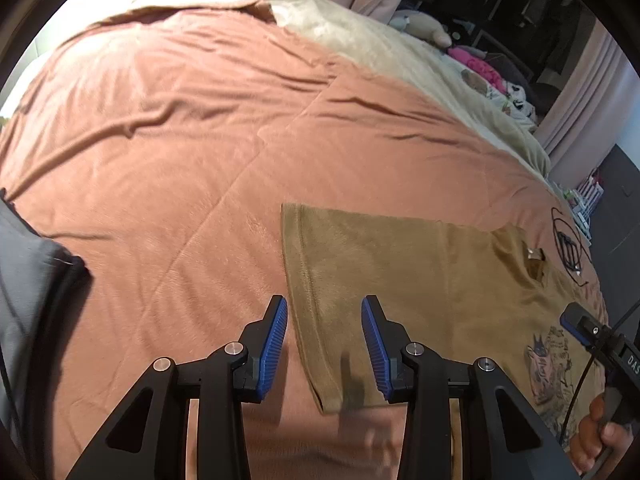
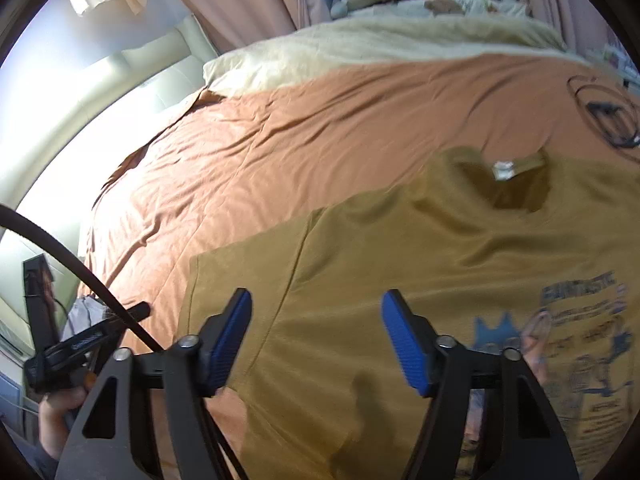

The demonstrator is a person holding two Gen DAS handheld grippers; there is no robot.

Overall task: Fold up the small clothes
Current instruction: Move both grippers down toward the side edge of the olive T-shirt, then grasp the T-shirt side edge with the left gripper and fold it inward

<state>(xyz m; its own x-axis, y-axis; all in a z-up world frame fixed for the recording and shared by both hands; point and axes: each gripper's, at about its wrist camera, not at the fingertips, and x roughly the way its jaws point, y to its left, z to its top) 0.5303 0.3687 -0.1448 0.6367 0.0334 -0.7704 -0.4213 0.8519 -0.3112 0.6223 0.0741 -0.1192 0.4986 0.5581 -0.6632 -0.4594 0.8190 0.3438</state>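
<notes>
Left gripper (image 1: 324, 344) hangs unclenched over the shirt's (image 1: 420, 280) sleeve edge; right gripper (image 2: 316, 344) likewise, empty. Next: pinch sleeve, fold rightward.

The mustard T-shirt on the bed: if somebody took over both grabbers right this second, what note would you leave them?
Left gripper: open, holding nothing, poised over the sleeve edge of the mustard T-shirt.
Right gripper: open, empty, above the shirt body.
The shirt lies spread flat, print side up, on the orange bedspread; a grey garment sits at the left edge.
Done: shirt laid out. Left: every fold, likely starting with this sleeve.
</notes>
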